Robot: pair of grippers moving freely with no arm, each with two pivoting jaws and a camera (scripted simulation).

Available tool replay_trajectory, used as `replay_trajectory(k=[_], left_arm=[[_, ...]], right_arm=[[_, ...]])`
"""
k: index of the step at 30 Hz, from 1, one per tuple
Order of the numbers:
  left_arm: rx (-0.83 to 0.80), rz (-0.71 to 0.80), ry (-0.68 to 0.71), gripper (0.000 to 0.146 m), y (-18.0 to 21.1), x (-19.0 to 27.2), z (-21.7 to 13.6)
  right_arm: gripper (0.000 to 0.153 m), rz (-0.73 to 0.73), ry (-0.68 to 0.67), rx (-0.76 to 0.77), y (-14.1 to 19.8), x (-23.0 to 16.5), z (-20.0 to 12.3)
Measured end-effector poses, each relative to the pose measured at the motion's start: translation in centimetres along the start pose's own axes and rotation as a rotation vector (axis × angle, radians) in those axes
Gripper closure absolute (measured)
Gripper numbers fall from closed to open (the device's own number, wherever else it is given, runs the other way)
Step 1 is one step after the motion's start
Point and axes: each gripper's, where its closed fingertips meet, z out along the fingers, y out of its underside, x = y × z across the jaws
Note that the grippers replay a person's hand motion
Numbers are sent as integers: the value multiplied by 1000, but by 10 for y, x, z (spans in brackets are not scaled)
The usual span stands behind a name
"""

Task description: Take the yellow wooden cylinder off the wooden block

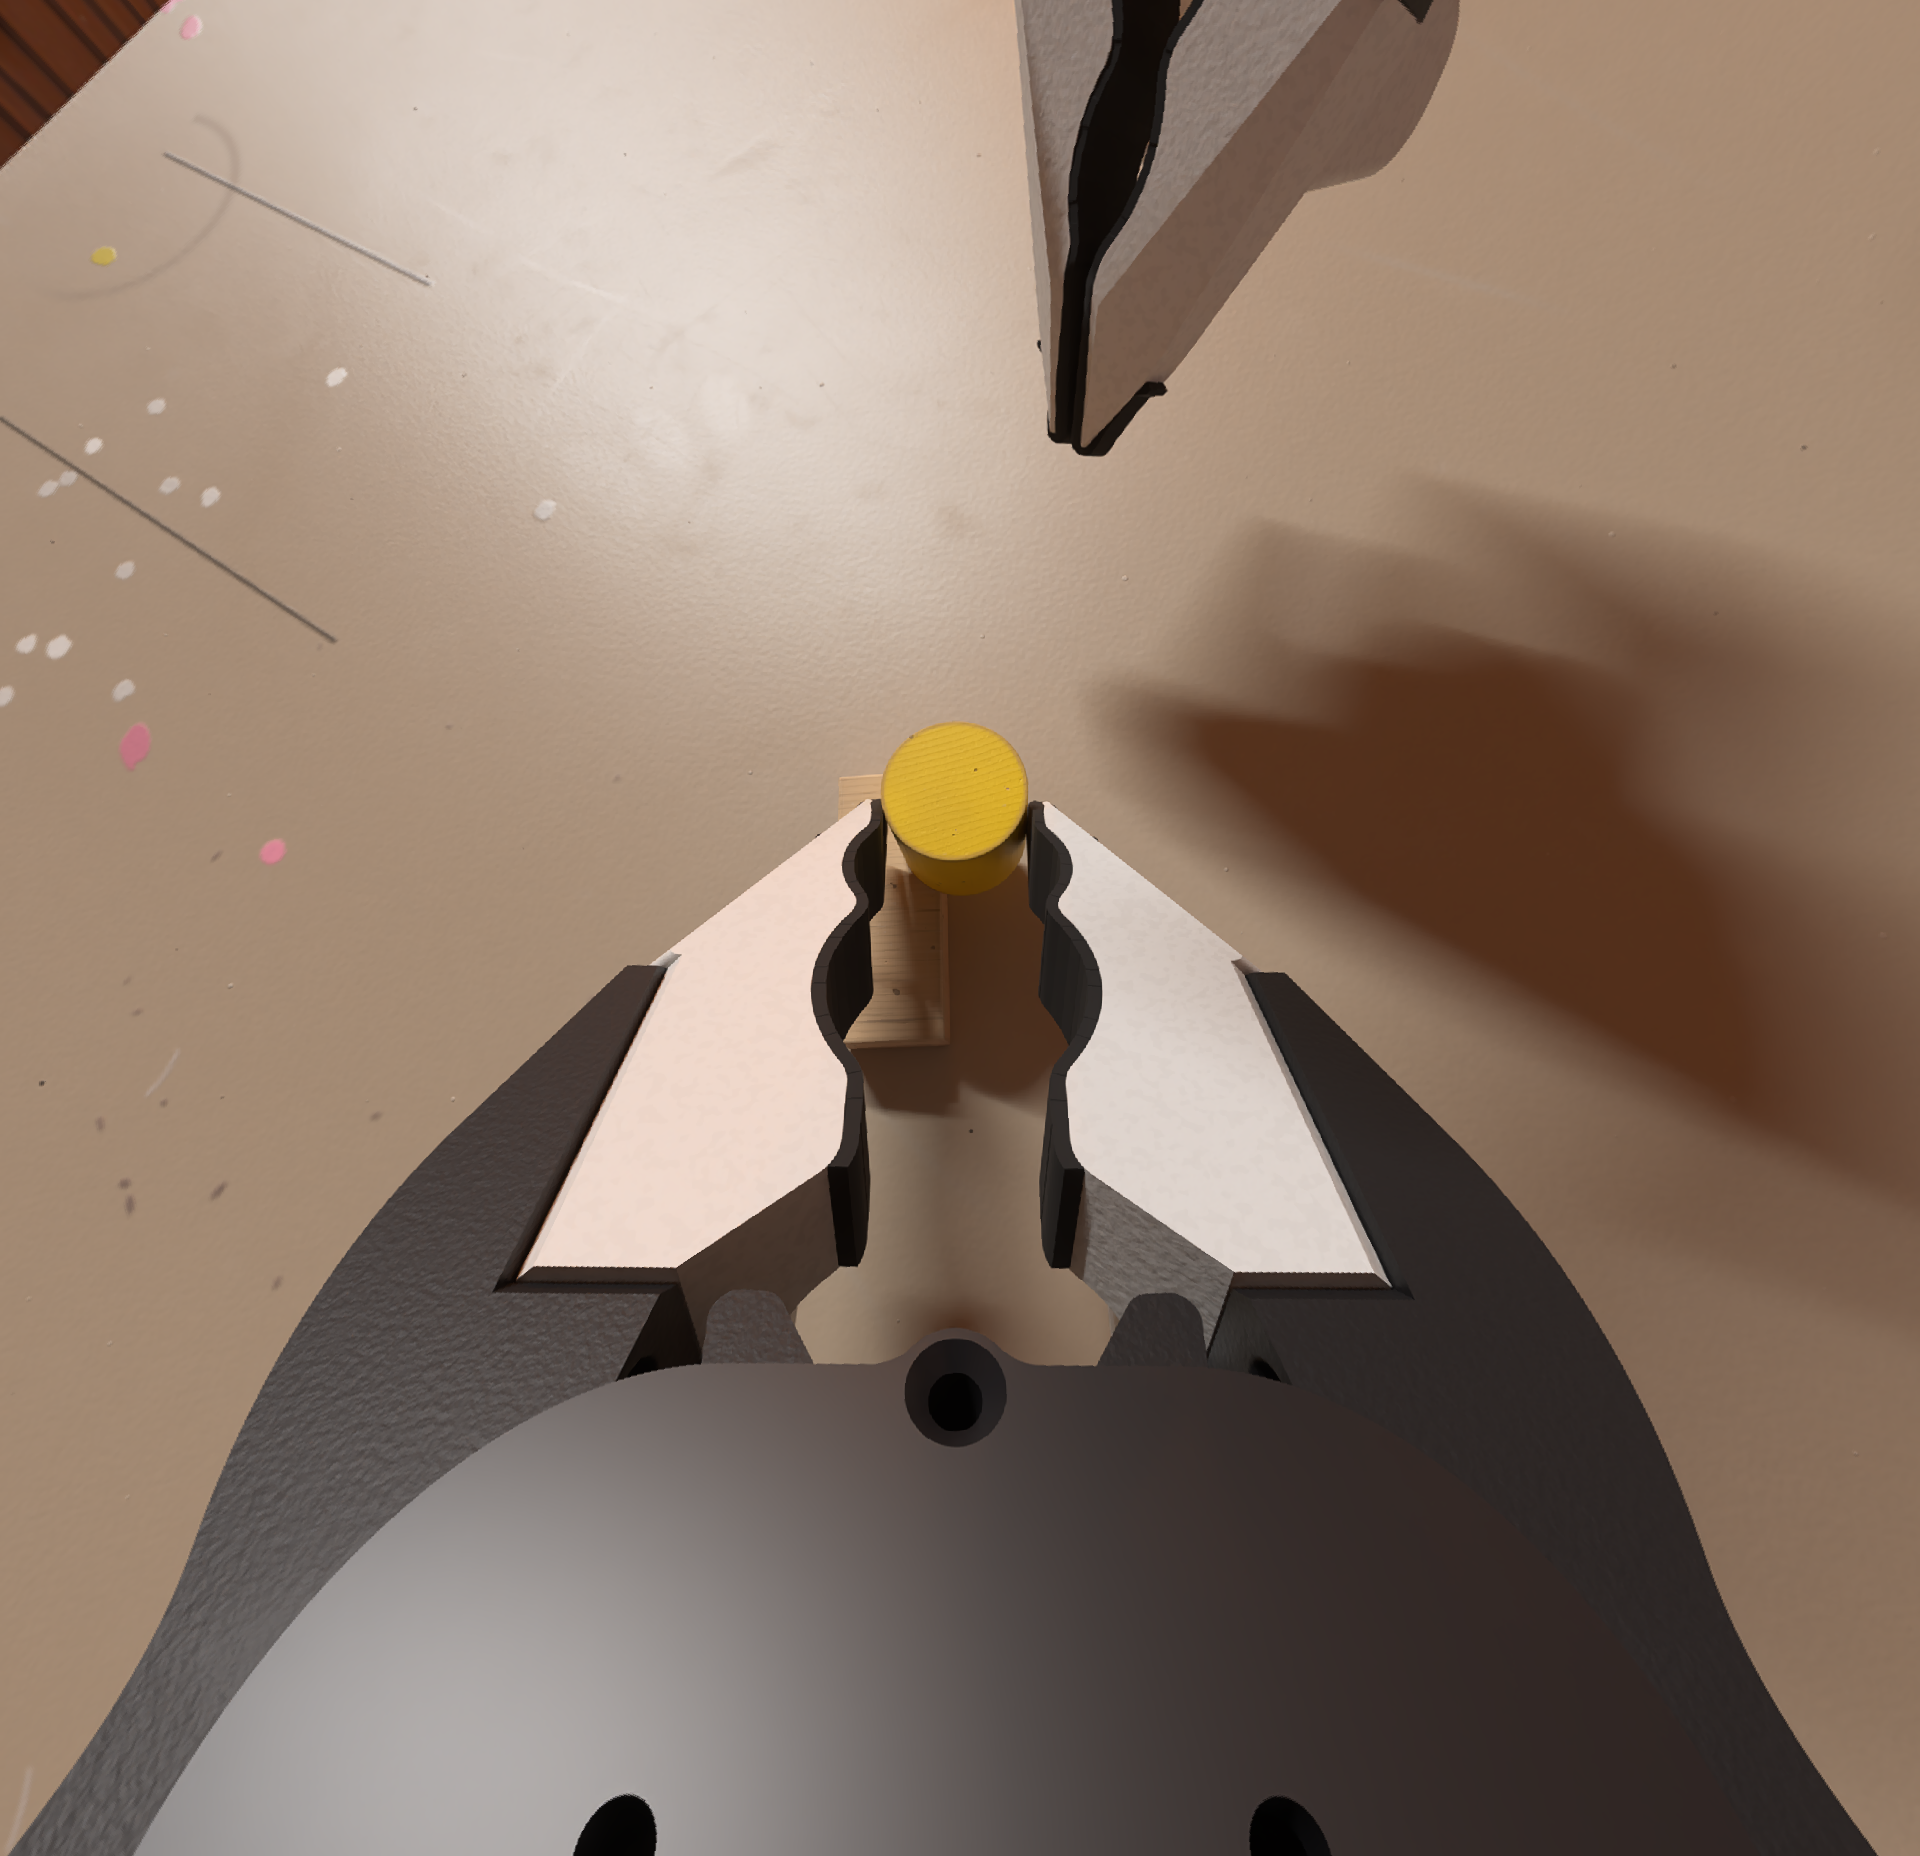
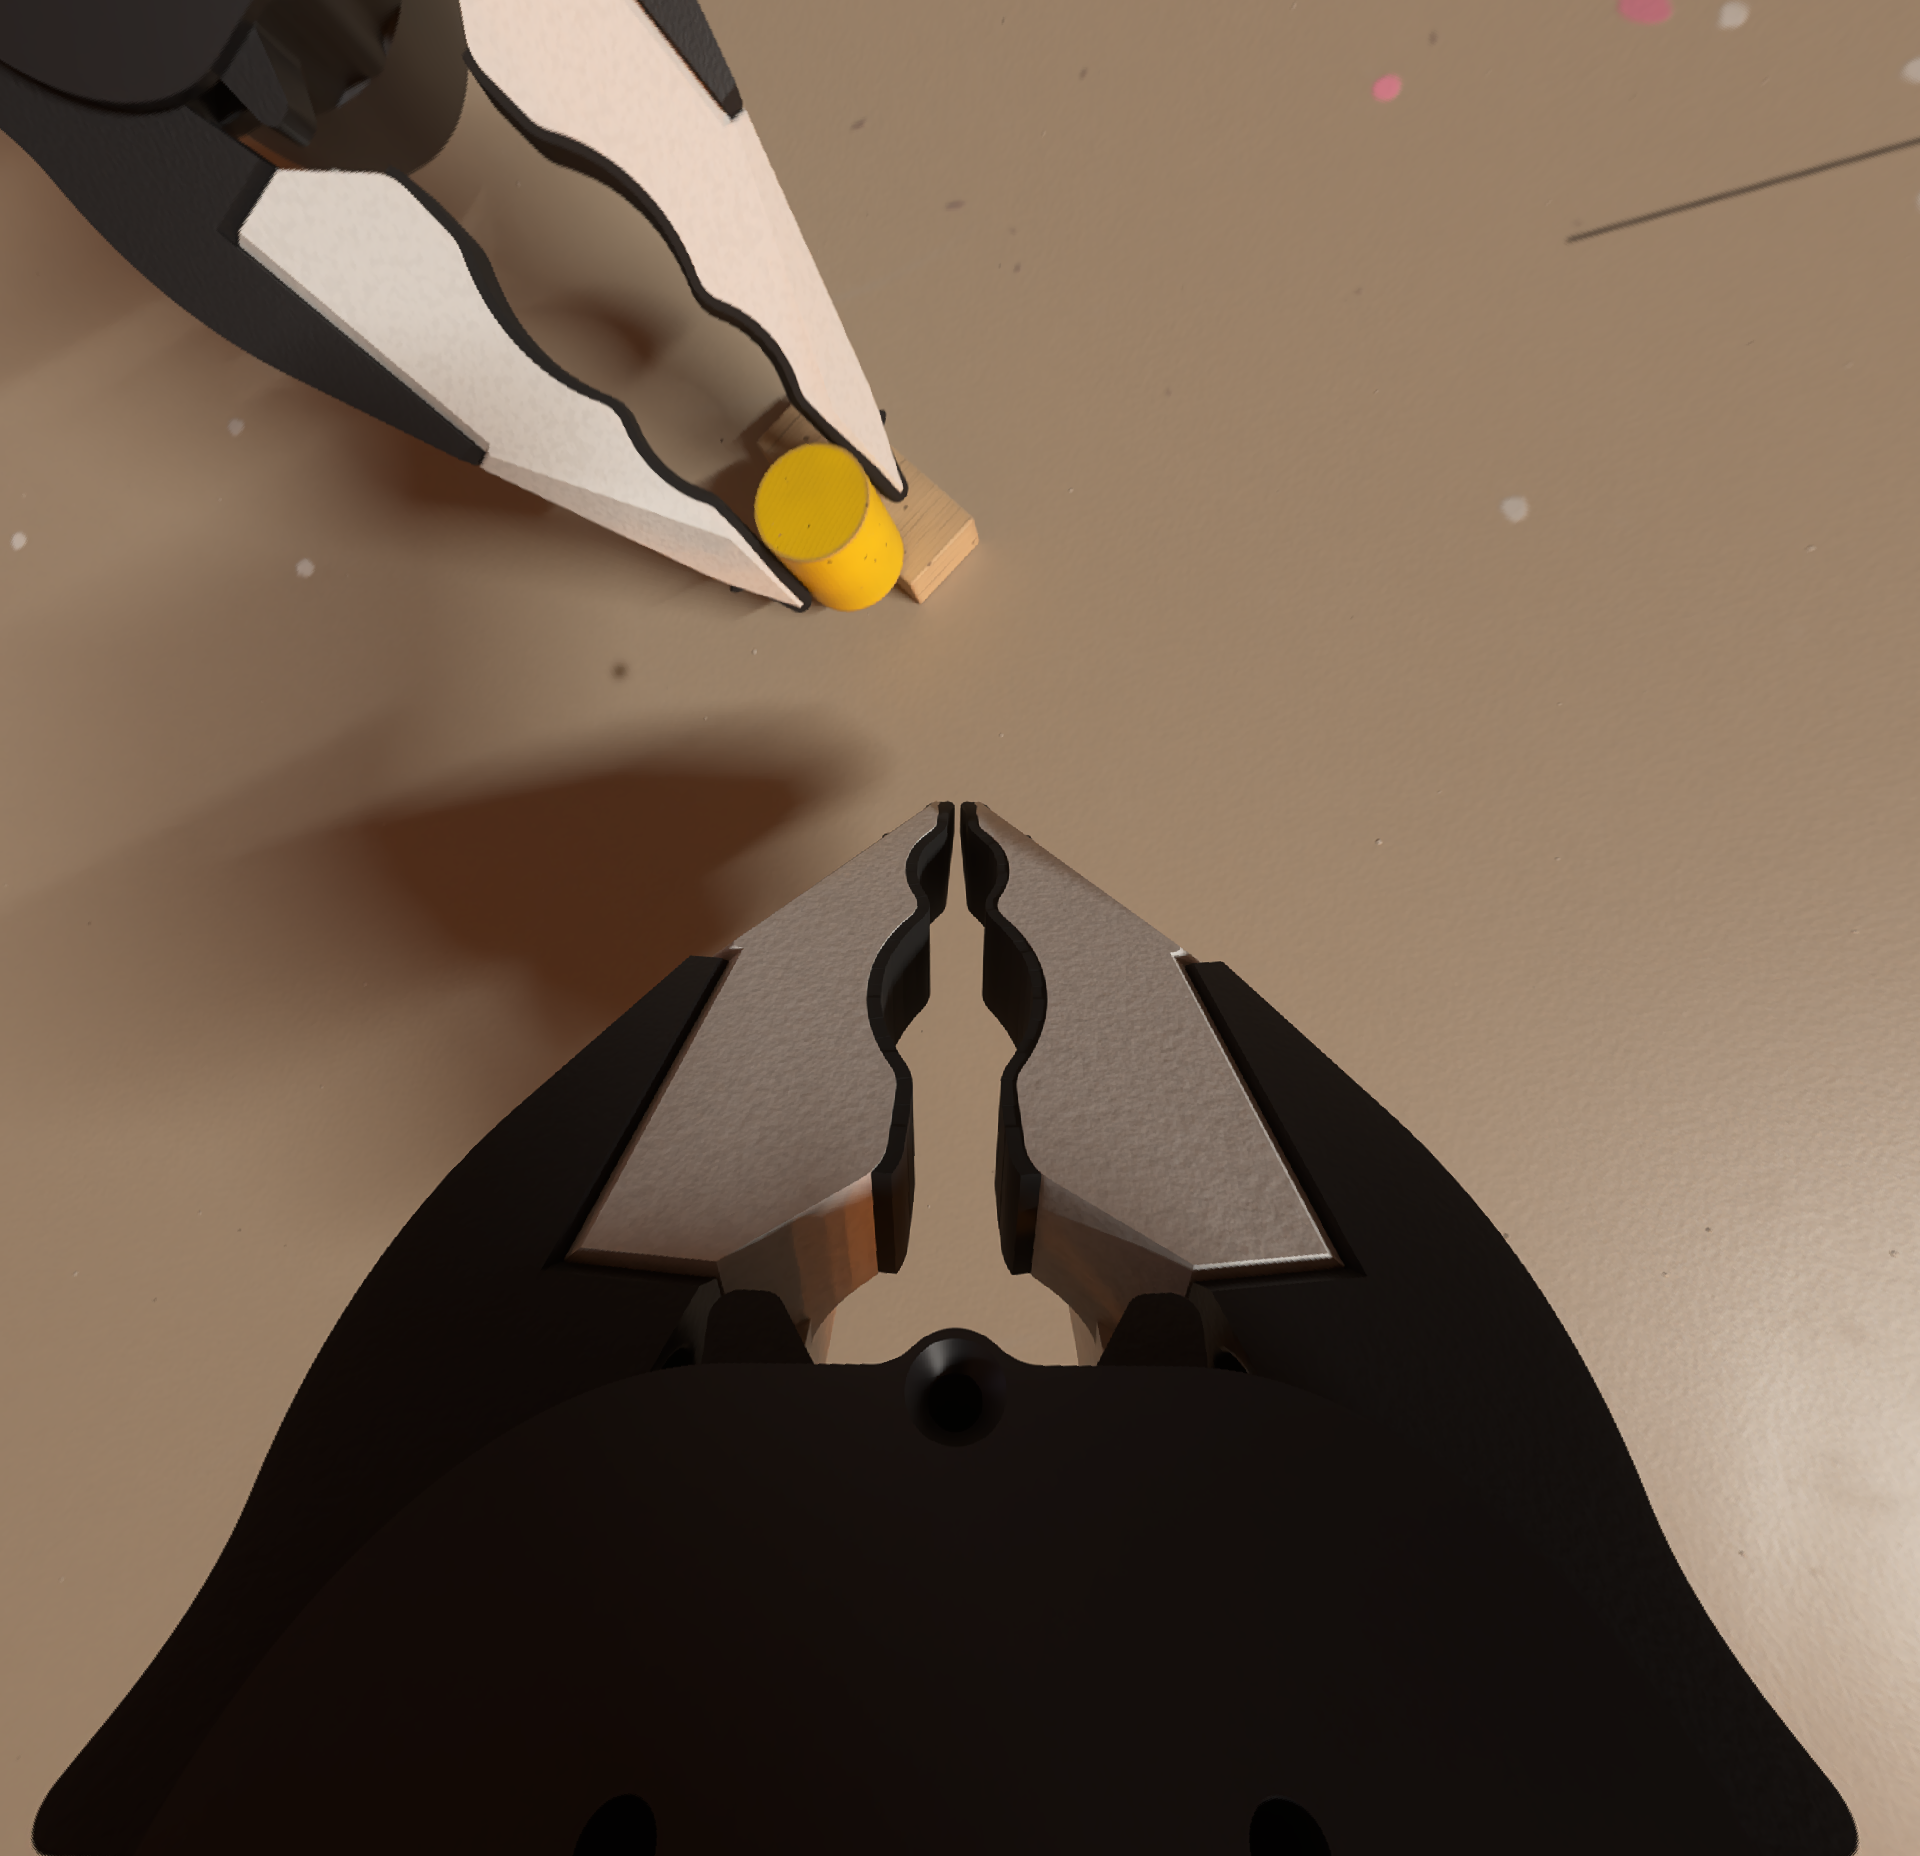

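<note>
Tan tabletop (image 1: 644,372), paint-speckled, with thin dark lines on it. Bare apart from the task items and both tools.

Left gripper (image 1: 954,819) comes in low, its two fingertips on either side of the yellow wooden cylinder (image 1: 954,804). Jaws are partway apart, set to the cylinder's width. The right wrist view shows the near finger's pad (image 2: 774,575) against the cylinder's side (image 2: 836,544) and the far fingertip at its opposite side. Contact looks made on both sides; likely pinching it, though how firm the squeeze is cannot be read.

Right gripper (image 2: 957,809) hangs well apart from the cylinder over bare table, jaws pressed almost together with a hairline slit at the tips, holding nothing. In the left wrist view it shows at the top (image 1: 1091,435), idle.

Wooden block (image 2: 935,549): pale, flat, small, lying on the table. Mostly hidden by the left fingers in both views.

The cylinder stands upright at one end of the block (image 1: 904,985); whether its base is just lifted cannot be told. Judged handling: light, rigid, not fragile. The painted curved side is probably a bit slick, so it could roll or twist in a loose pinch. Best hold is across the diameter at mid-height, then straight up. The block is light too and may drag along if a finger touches it.
</note>
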Motion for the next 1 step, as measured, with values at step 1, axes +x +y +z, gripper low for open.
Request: replay_trajectory(k=[1], left_arm=[[6, -6, 1, 119, -1, 0, 0]], right_arm=[[152, -1, 8, 9, -2, 1, -1]])
